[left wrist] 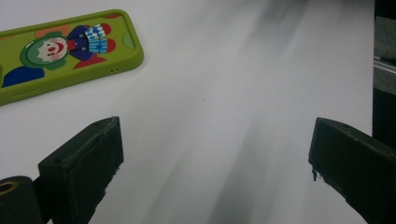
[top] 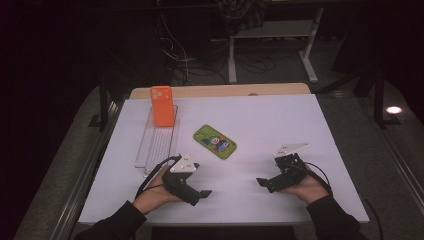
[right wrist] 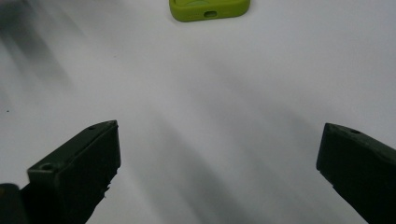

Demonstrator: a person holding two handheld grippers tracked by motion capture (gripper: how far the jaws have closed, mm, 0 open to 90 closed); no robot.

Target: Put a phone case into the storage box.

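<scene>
Both grippers, left gripper (top: 206, 193) and right gripper (top: 260, 181), sit wide open holding nothing near our table edge, aimed at the green phone case (top: 215, 141) lying mid-table, probably lining up a pickup.

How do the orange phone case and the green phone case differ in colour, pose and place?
The orange phone case is plain orange, while the green phone case carries a clown picture, clear in the left gripper view. The orange one stands upright; the green one lies flat. The orange one sits at the far end of the clear rack; the green one rests on the white table, apart from the rack. Both appear to be phone cases, and no gripper touches either.
</scene>
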